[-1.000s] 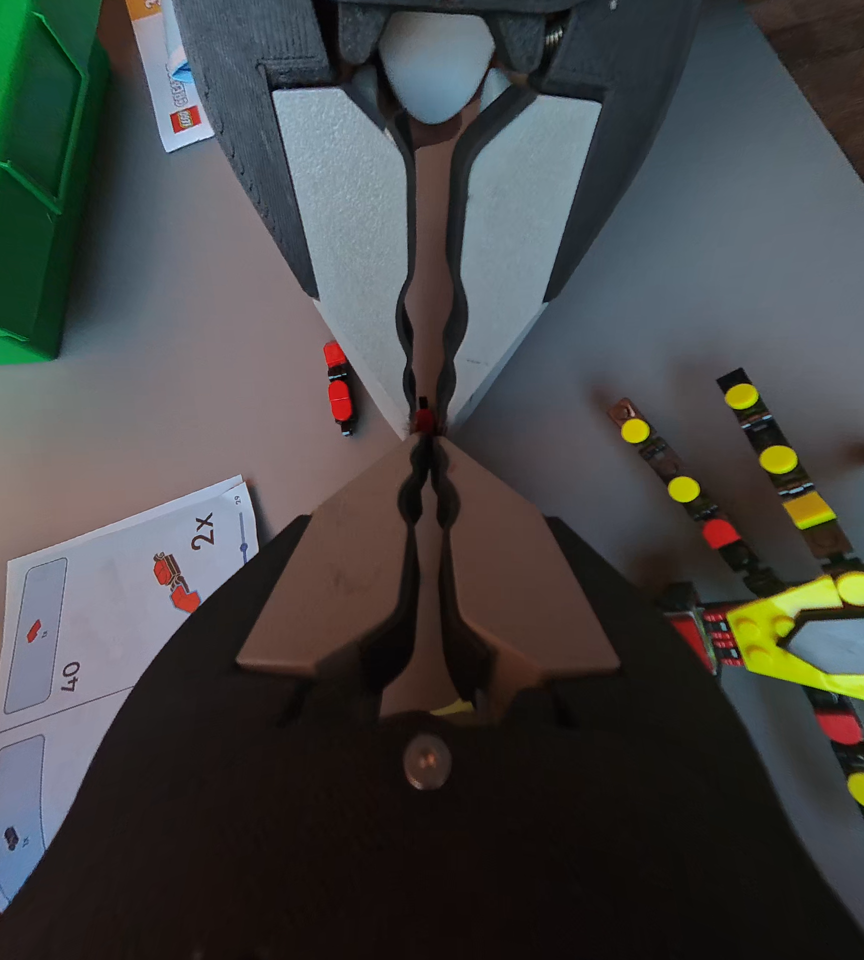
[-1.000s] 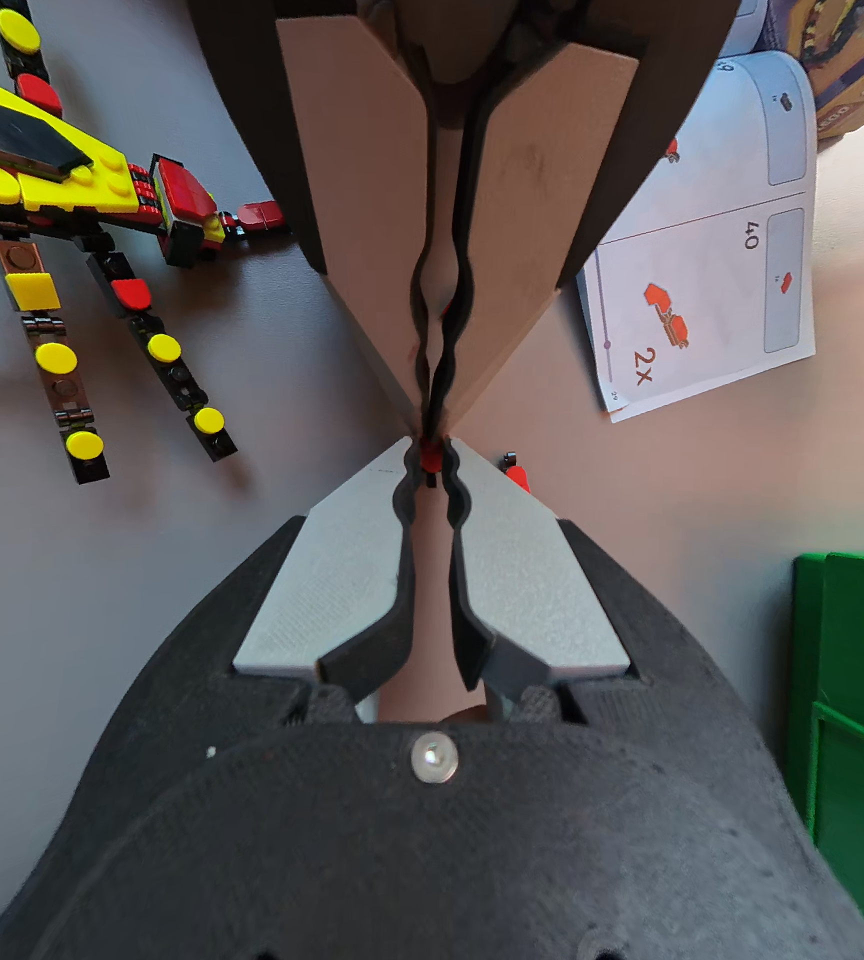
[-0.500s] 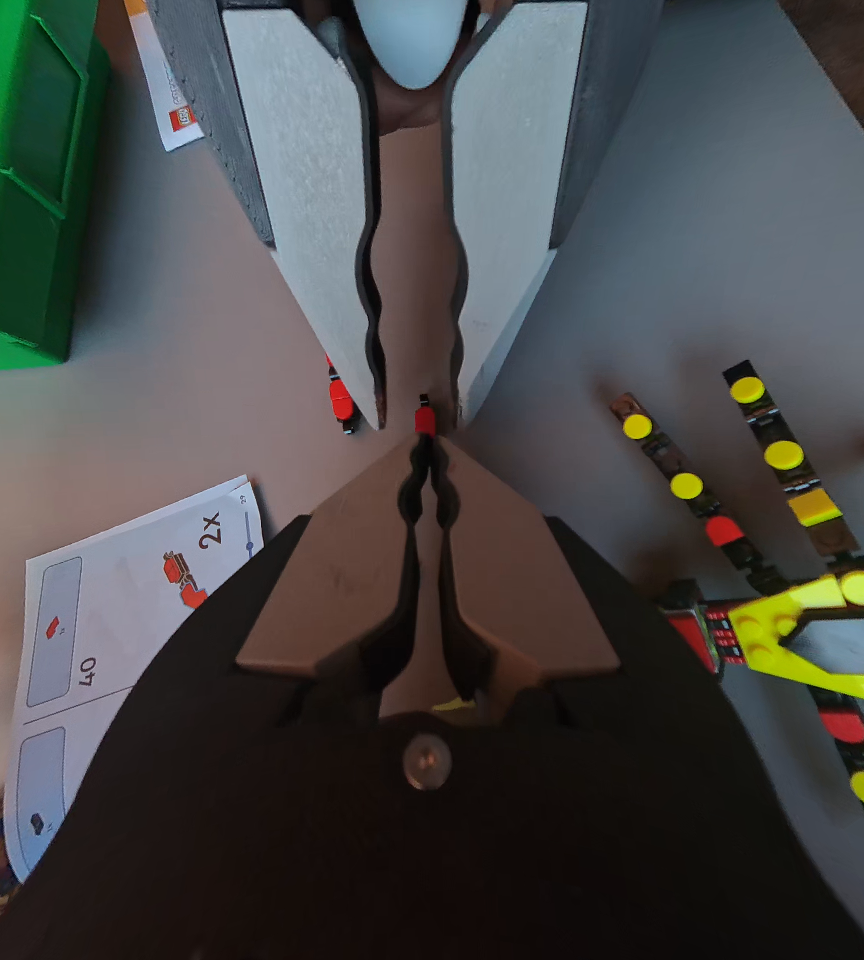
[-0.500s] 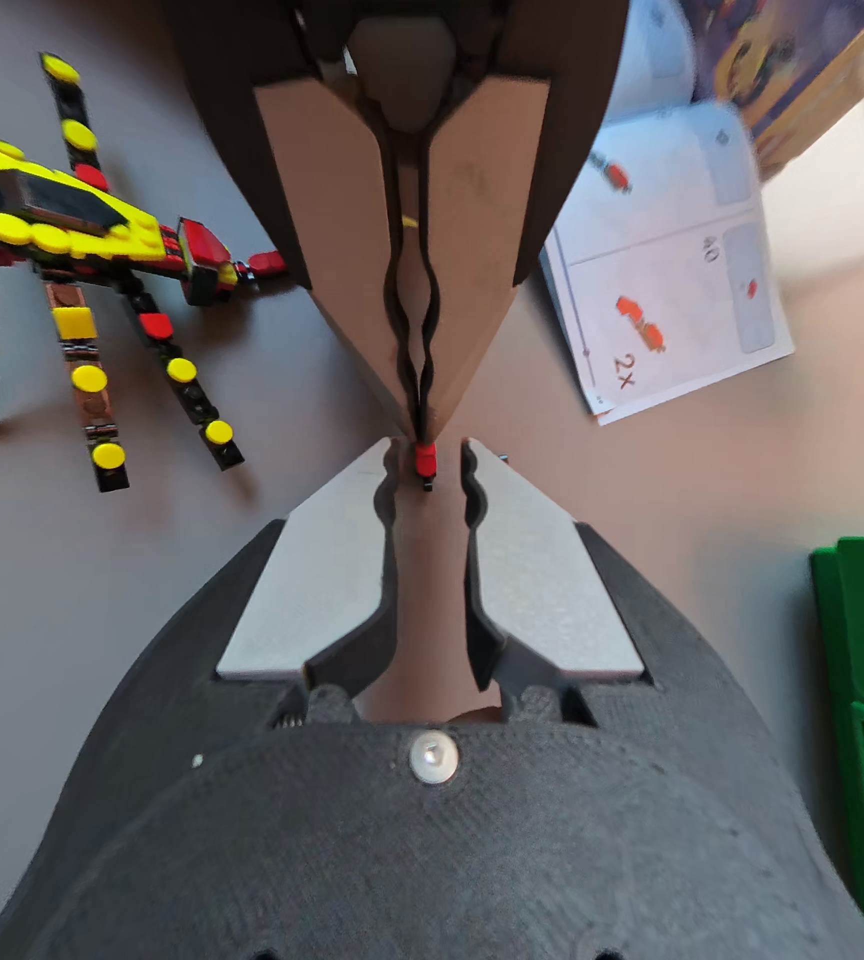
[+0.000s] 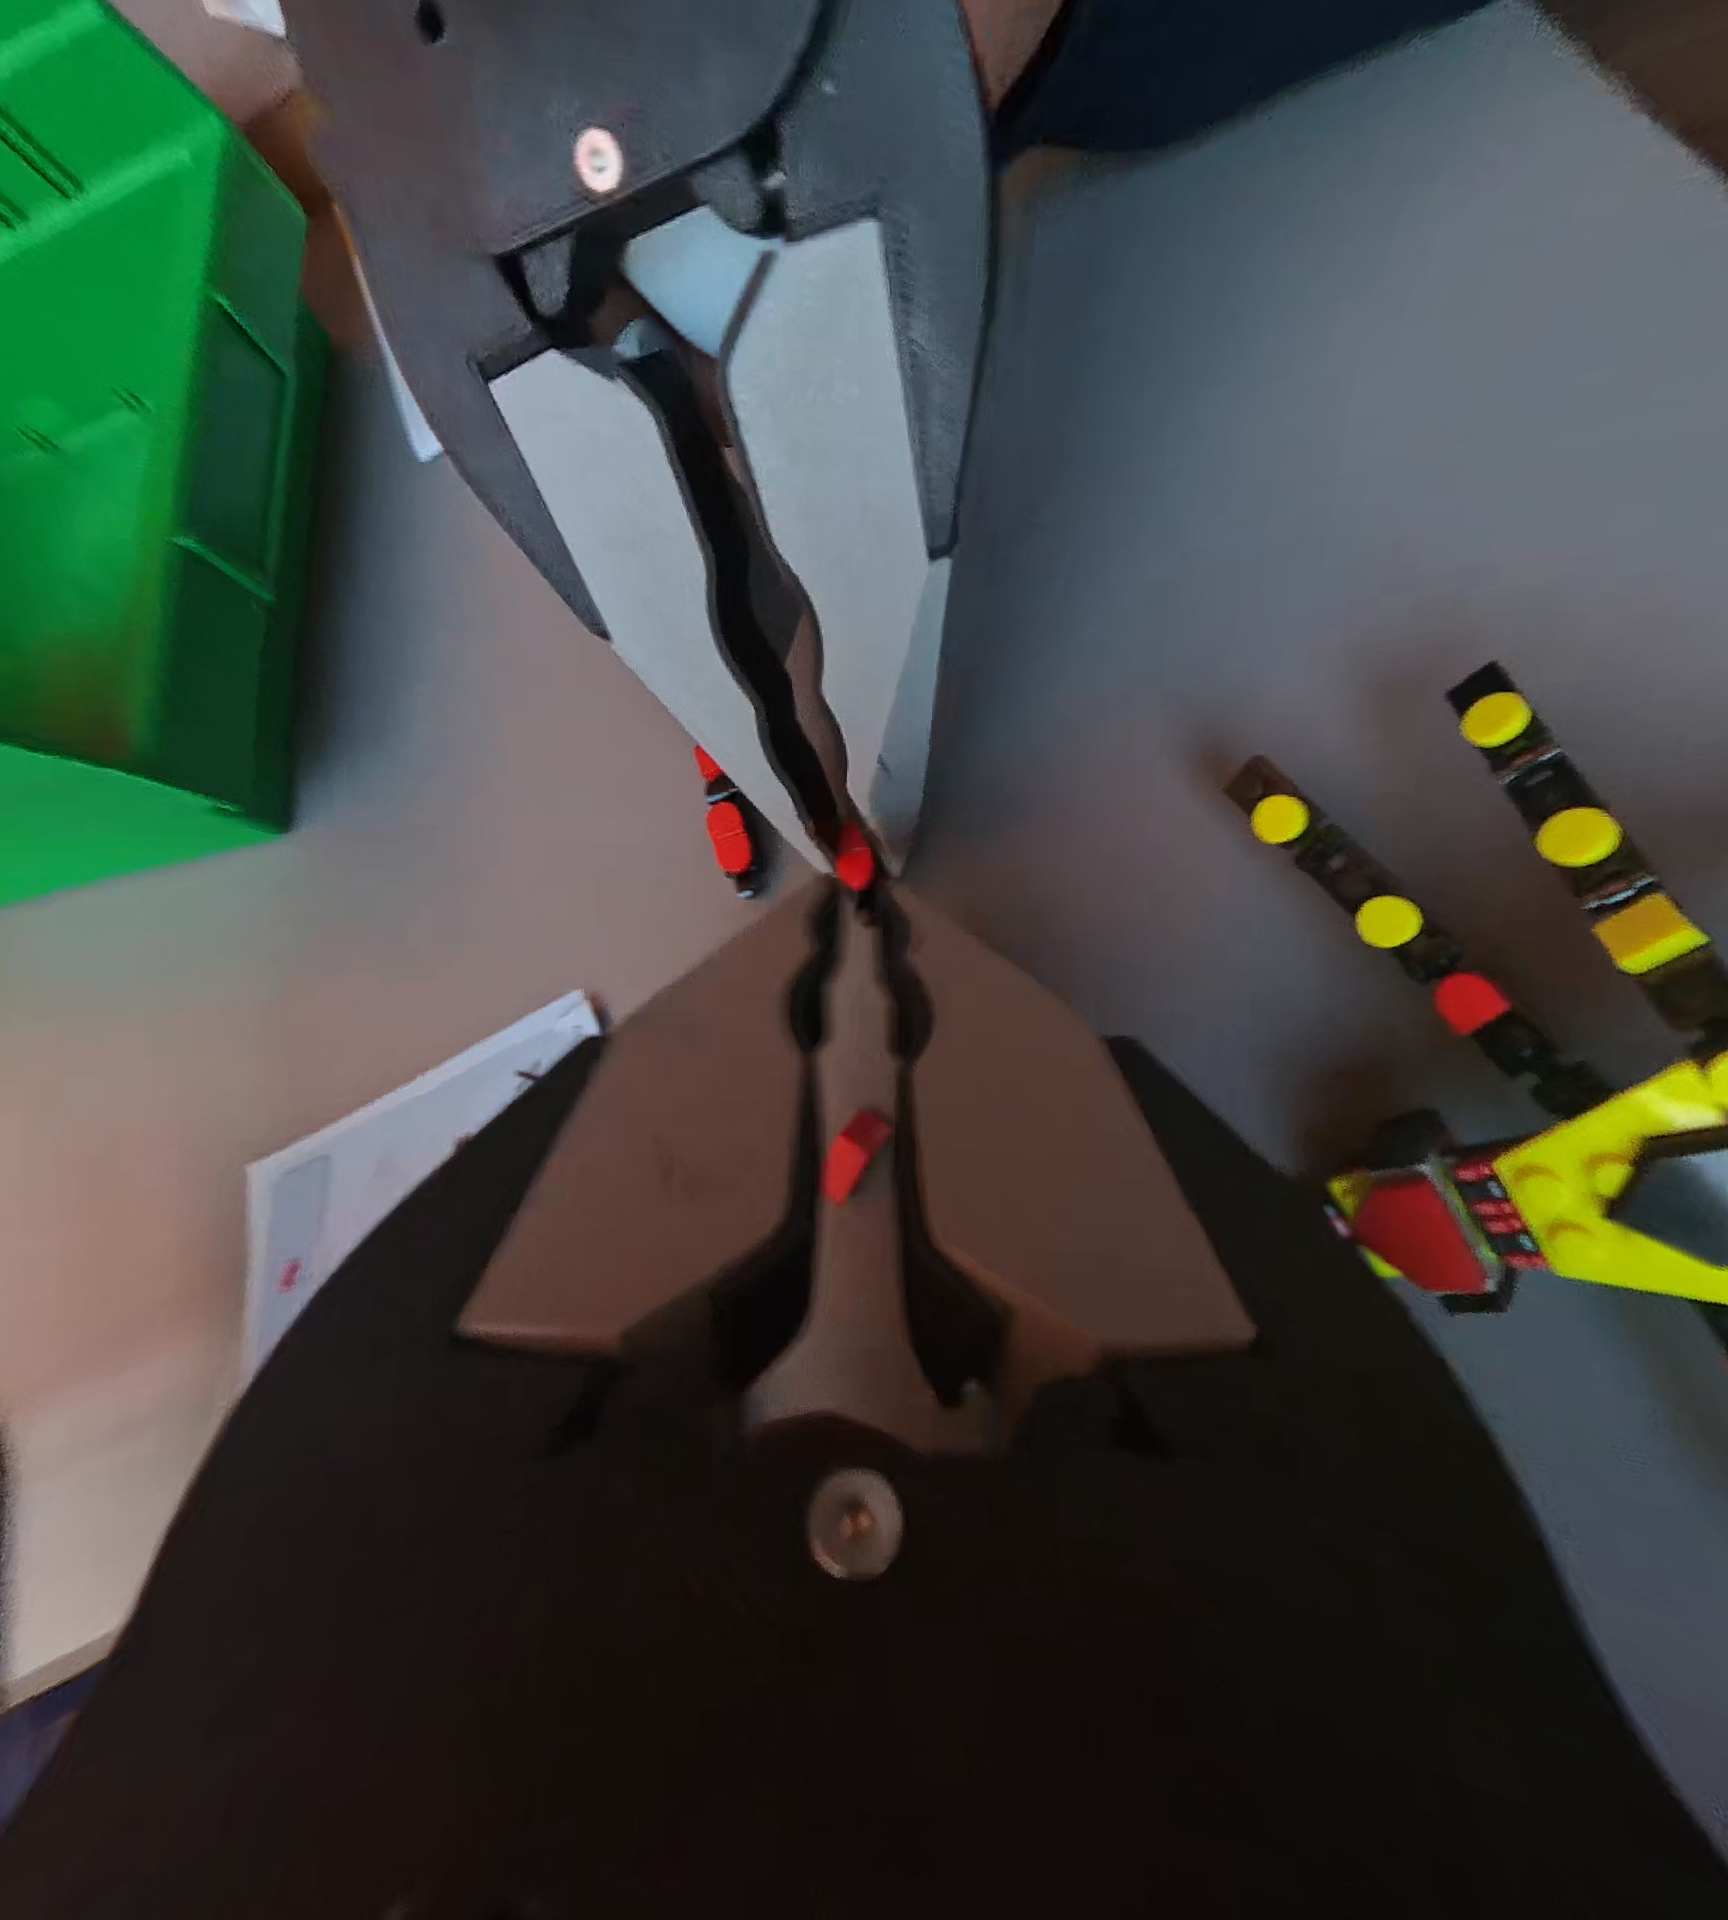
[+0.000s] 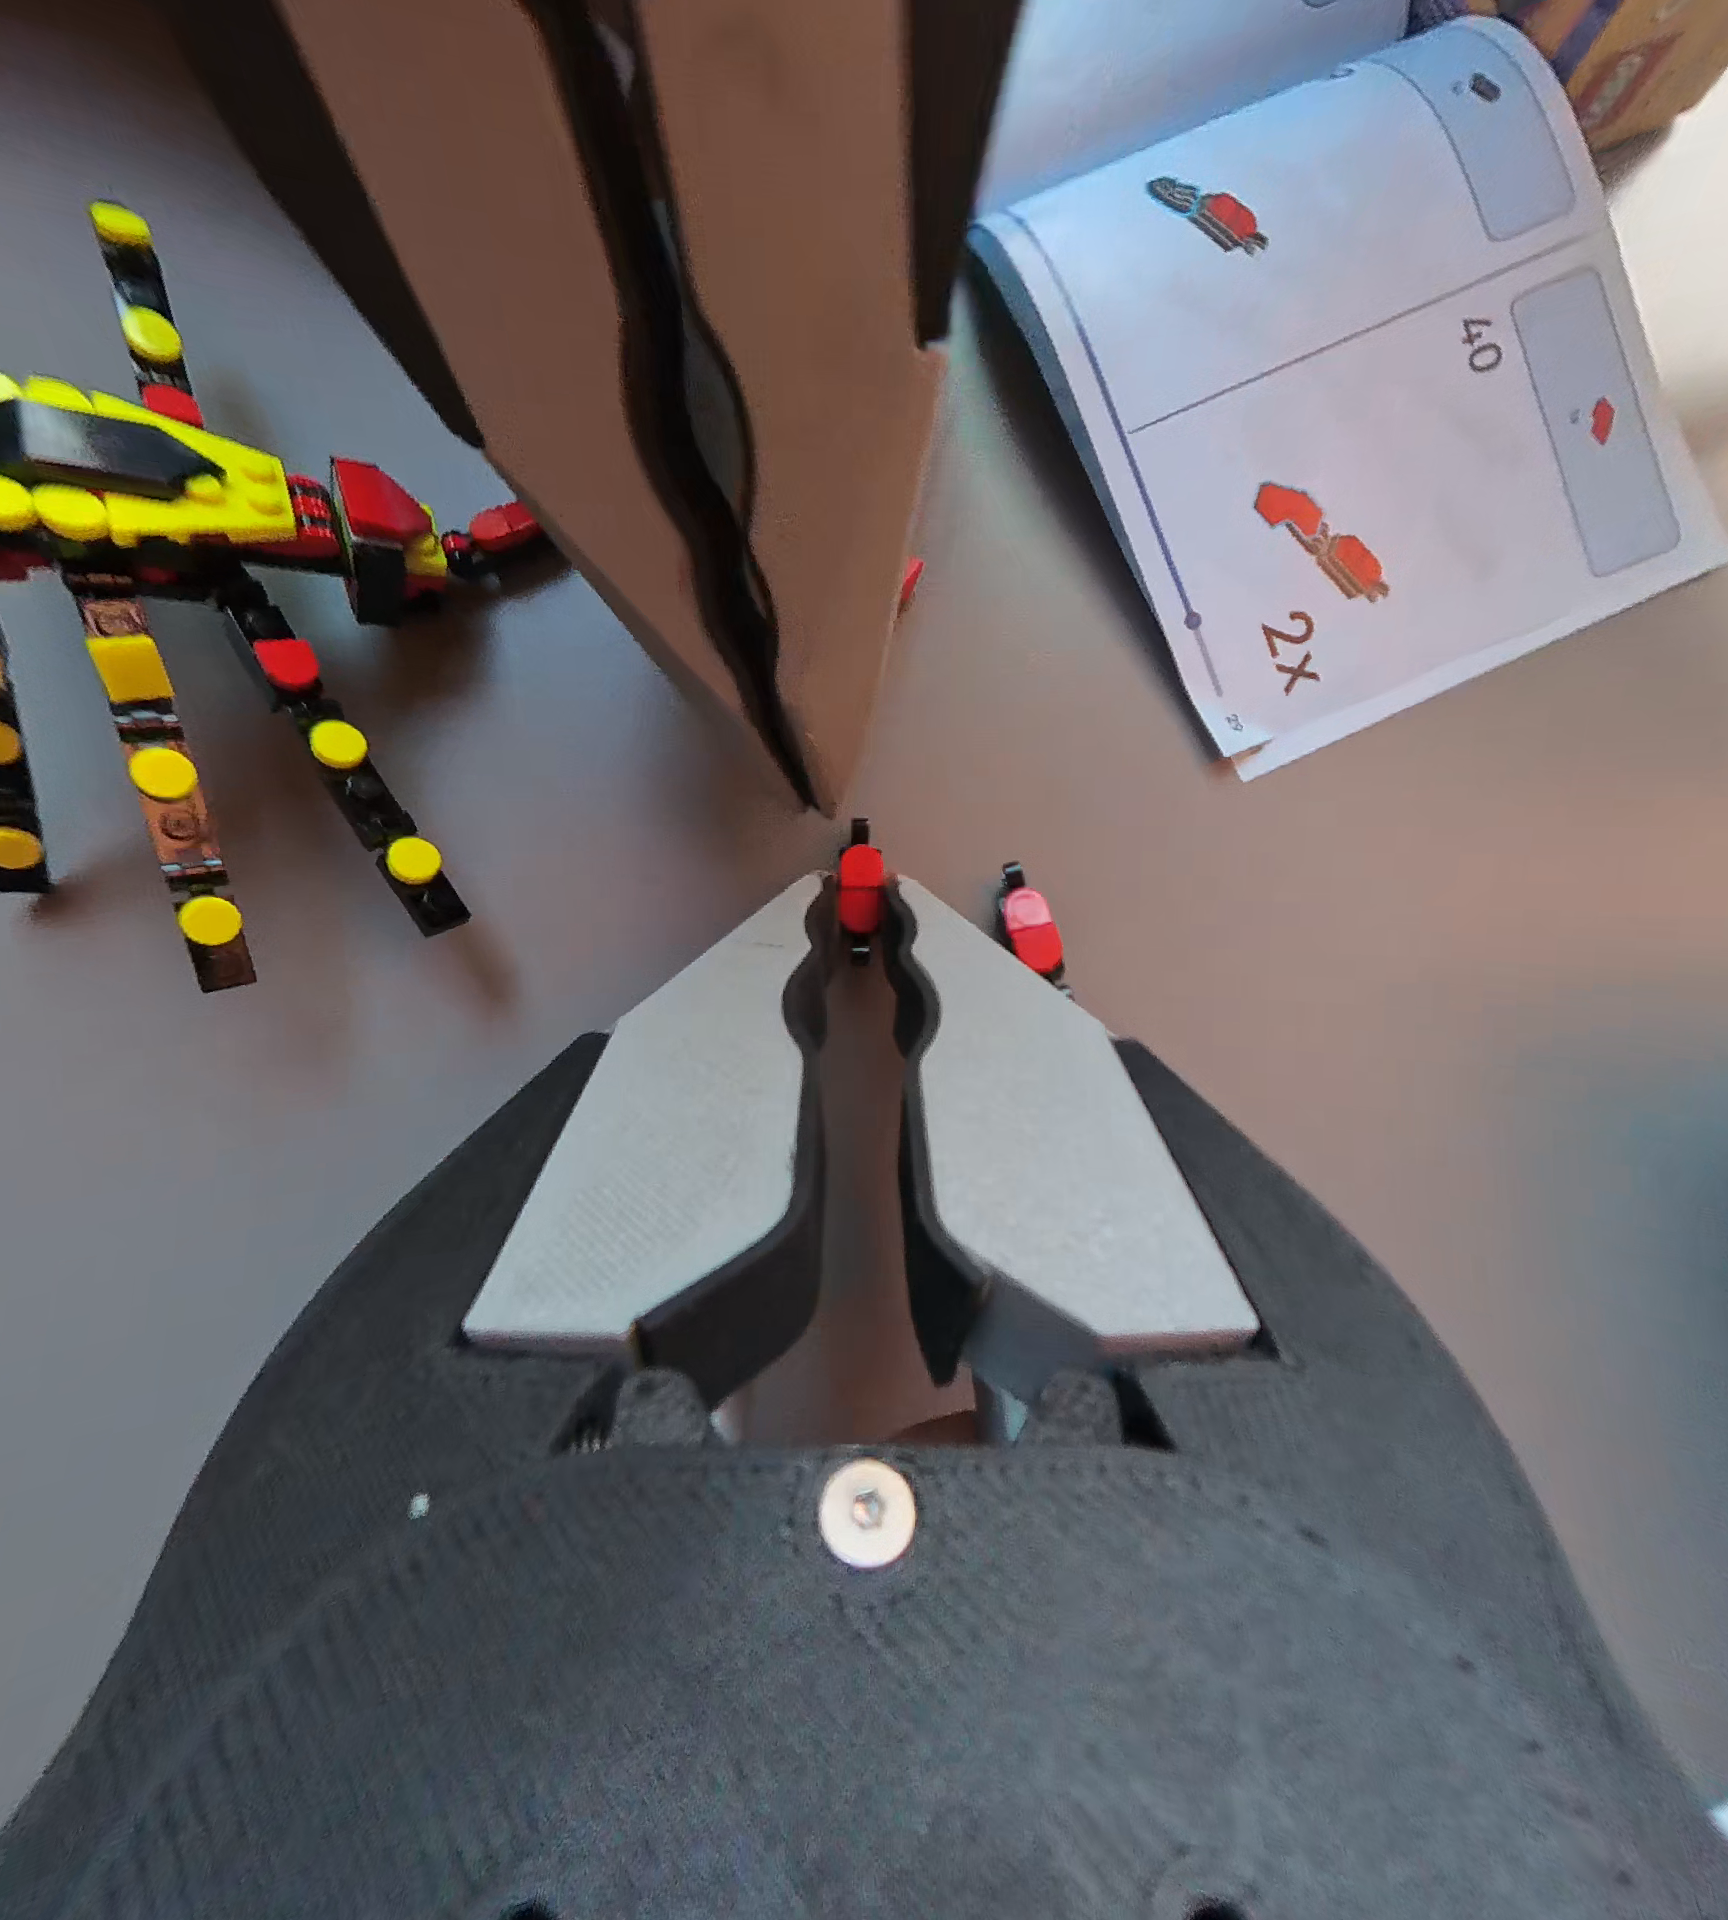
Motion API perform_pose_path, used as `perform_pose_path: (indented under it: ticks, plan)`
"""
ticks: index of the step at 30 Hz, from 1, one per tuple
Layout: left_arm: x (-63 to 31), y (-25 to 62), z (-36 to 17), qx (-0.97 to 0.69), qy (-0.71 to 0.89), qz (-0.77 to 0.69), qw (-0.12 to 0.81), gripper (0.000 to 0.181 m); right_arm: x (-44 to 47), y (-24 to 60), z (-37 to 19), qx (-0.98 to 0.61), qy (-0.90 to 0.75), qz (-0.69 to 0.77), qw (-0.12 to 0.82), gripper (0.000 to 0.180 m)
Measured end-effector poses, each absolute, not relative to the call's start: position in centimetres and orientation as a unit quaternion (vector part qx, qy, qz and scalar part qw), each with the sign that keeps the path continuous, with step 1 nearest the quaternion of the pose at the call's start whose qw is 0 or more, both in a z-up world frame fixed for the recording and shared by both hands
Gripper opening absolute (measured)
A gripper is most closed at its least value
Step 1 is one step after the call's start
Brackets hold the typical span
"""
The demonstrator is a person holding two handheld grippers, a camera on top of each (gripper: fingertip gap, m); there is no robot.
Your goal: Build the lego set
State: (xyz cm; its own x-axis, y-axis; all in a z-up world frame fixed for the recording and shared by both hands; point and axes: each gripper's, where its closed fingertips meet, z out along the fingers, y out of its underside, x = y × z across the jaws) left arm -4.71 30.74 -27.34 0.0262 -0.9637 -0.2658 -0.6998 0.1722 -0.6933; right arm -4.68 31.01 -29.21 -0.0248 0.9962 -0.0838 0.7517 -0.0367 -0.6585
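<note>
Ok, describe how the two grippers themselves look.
Left gripper: black shell with a silver screw, tan wedge-shaped fingers edged with wavy black pads. Right gripper: dark grey, ridged printed shell, a silver screw, light grey wedge fingers with the same wavy black pads. No cables or sleeves show.

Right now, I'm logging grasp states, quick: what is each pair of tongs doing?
Left tongs: closed, nothing visibly held.
Right tongs: closed on small red piece.
</note>
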Motion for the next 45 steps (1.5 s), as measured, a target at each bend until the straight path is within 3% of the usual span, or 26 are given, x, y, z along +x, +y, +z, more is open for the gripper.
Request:
perform_pose_path:
  ticks: [1, 5, 10, 17, 29, 34, 36, 45]
  plan:
    - [-4.7, 30.9, -27.5, -0.608, 0.684, -0.159, 0.370, 0.027, -4.6, 30.9, -29.0, -0.668, -0.649, 0.299, 0.209, 0.005]
    - [-4.3, 30.2, -28.5, -0.565, 0.725, -0.099, 0.380, 0.033, -4.6, 30.3, -27.9, -0.675, -0.608, 0.383, 0.171, 0.005]
    - [-3.4, 30.3, -26.7, -0.514, 0.724, -0.069, 0.455, 0.014, -4.2, 29.8, -27.1, -0.681, -0.562, 0.452, 0.129, 0.005]
    - [-3.1, 30.0, -25.9, -0.481, 0.727, -0.057, 0.487, 0.008, -4.1, 28.8, -25.1, -0.661, -0.498, 0.558, 0.064, 0.005]
    - [-3.3, 29.7, -26.2, -0.470, 0.735, -0.058, 0.485, 0.008, -4.2, 28.5, -25.4, -0.658, -0.483, 0.577, 0.033, 0.005]
    - [-3.8, 30.9, -26.6, -0.496, 0.719, -0.065, 0.483, 0.008, -4.8, 29.5, -26.1, -0.664, -0.519, 0.527, 0.110, 0.006]
    - [-4.2, 31.6, -26.7, -0.512, 0.707, -0.068, 0.483, 0.008, -4.9, 30.0, -26.3, -0.662, -0.548, 0.487, 0.156, 0.016]
    - [-4.7, 32.6, -25.9, -0.549, 0.666, -0.116, 0.492, 0.008, -5.6, 32.6, -25.8, -0.583, -0.665, 0.201, 0.422, 0.026]
